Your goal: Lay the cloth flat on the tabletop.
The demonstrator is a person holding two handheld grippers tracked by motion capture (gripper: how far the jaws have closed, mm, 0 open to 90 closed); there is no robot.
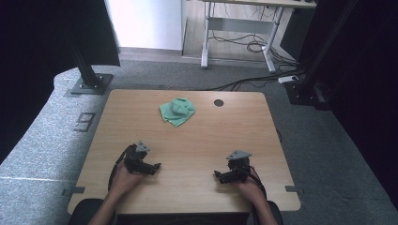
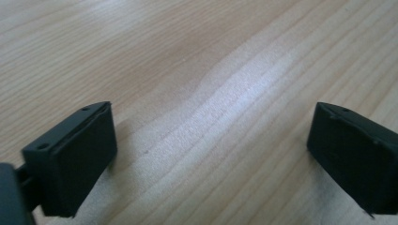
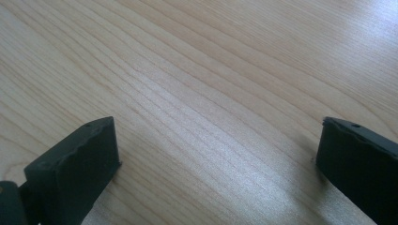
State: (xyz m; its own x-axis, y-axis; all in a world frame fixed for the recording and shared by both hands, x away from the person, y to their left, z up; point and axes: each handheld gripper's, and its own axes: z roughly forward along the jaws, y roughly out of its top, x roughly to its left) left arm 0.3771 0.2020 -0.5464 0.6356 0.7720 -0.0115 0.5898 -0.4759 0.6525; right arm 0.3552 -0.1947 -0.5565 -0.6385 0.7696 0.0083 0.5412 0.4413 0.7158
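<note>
Jaws: both pairs stand wide apart with nothing between them but bare wood grain, as my two gripper views show. Item one, my left gripper [image 1: 149,166], low over the near left part of the table [image 1: 206,136], its tips turned inward toward the middle; its own view has the same spread above the boards [image 2: 211,154]. Item two, my right gripper [image 1: 224,176], near right, likewise low and turned inward, so the two face each other across a stretch of bare wood; its own view repeats the gap [image 3: 216,159]. I judge this a resting stance, hands parked near my edge and ready, neither one reaching yet. Item three, a green cloth [image 1: 177,111], the only loose thing on the table, lying at the far side a little left of centre, well apart from both grippers. It sits crumpled in a soft heap, not spread flat, so it has no clean heading; its longer line seems to run from far right down toward near left, with a fold bunched up at the far end. Item four, a small round dark hole [image 1: 218,102] in the tabletop, just right of the cloth and apart from it. Both grippers must travel away from me to reach the cloth, the left having the shorter path by my reckoning.
</note>
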